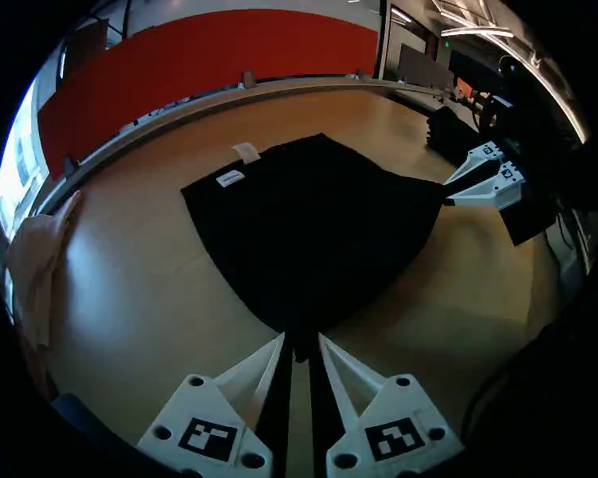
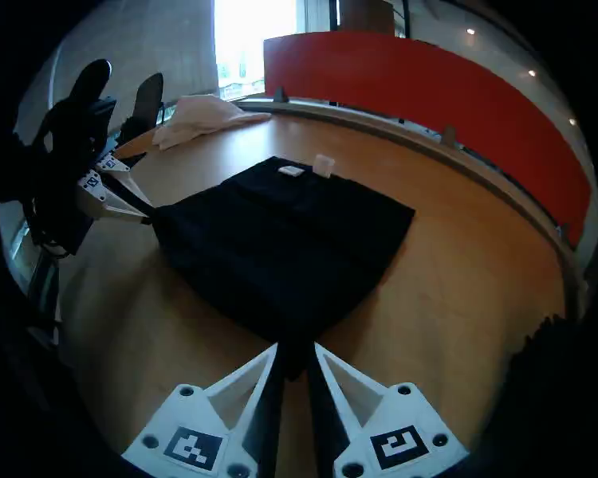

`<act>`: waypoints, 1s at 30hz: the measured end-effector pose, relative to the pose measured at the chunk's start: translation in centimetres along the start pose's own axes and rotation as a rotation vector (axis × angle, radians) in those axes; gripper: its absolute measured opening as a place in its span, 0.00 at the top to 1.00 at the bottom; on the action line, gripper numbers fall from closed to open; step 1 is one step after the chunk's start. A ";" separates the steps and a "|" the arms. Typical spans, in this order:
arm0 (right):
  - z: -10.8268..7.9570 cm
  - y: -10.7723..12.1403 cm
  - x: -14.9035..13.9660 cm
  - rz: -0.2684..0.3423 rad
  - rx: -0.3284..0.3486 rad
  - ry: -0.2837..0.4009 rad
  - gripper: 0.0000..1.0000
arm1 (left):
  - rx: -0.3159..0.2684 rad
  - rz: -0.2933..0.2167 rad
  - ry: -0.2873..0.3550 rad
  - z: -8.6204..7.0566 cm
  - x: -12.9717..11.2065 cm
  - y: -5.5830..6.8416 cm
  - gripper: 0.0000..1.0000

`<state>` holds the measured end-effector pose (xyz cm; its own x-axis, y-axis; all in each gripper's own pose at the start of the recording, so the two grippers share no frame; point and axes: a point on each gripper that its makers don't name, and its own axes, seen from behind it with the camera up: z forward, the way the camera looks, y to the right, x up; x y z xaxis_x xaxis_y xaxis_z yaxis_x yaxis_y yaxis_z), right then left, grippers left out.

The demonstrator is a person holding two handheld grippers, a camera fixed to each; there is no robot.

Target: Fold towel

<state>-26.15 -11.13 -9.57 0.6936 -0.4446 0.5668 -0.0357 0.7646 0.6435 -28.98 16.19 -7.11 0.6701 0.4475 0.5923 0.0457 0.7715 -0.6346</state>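
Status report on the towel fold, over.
Grippers: left gripper shut on black towel corner, right gripper shut on another corner. Off aside: beige cloth, not touching.

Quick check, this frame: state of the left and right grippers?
Left gripper: jaws closed on a corner of the black towel.
Right gripper: jaws closed on another corner of it.

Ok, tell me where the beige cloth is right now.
The beige cloth lies bunched on the table, upper left in the right gripper view, beyond the black towel and apart from it.
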 end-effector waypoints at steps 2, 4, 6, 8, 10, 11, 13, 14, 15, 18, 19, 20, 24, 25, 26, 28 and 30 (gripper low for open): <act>-0.3 0.0 0.6 0.003 -0.003 0.008 0.82 | 0.003 -0.003 0.004 -0.5 0.4 0.0 0.87; -0.8 -0.1 1.2 0.002 -0.007 0.019 0.82 | 0.007 -0.005 0.009 -1.1 0.8 0.1 0.87; -1.4 -0.2 1.9 -0.002 -0.010 0.030 0.82 | 0.011 -0.006 0.014 -1.7 1.2 0.1 0.87; -1.9 -0.2 2.5 -0.008 -0.014 0.040 0.82 | 0.014 -0.005 0.021 -2.2 1.6 0.2 0.87; -2.4 -0.3 3.0 -0.013 -0.017 0.050 0.82 | 0.017 -0.007 0.026 -2.9 2.0 0.3 0.87; -2.7 -0.4 3.3 -0.015 -0.019 0.054 0.82 | 0.019 -0.008 0.029 -3.2 2.1 0.3 0.87; -3.3 -0.5 3.8 -0.017 -0.021 0.064 0.82 | 0.020 -0.015 0.034 -3.8 2.4 0.5 0.87; -3.6 -0.6 4.1 -0.017 -0.022 0.069 0.82 | 0.021 -0.018 0.036 -4.1 2.5 0.6 0.87; -3.9 -0.7 4.4 -0.018 -0.023 0.074 0.82 | 0.021 -0.021 0.039 -4.5 2.6 0.7 0.87; -4.8 -0.9 5.0 -0.019 -0.024 0.085 0.82 | 0.022 -0.029 0.047 -5.4 2.9 0.9 0.87; -5.1 -1.1 5.1 -0.020 -0.023 0.088 0.82 | 0.021 -0.031 0.049 -5.7 3.0 1.0 0.87; -5.4 -1.2 5.2 -0.020 -0.023 0.091 0.82 | 0.021 -0.033 0.051 -6.0 3.1 1.1 0.87; -6.3 -1.5 5.5 -0.026 -0.022 0.096 0.82 | 0.020 -0.038 0.058 -6.9 3.3 1.3 0.87; -6.4 -1.6 5.5 -0.027 -0.022 0.097 0.82 | 0.019 -0.039 0.059 -7.1 3.4 1.4 0.87; -6.6 -1.7 5.5 -0.029 -0.022 0.097 0.82 | 0.019 -0.040 0.060 -7.3 3.4 1.4 0.87; -6.9 -1.9 5.6 -0.030 -0.021 0.098 0.82 | 0.020 -0.040 0.061 -7.6 3.5 1.5 0.87; -7.3 -2.1 5.7 -0.030 -0.020 0.100 0.82 | 0.020 -0.037 0.061 -7.9 3.5 1.6 0.87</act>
<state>-16.92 -11.85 -11.42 0.7626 -0.4197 0.4923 0.0001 0.7610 0.6487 -20.70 15.43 -9.93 0.7119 0.3903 0.5838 0.0570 0.7965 -0.6020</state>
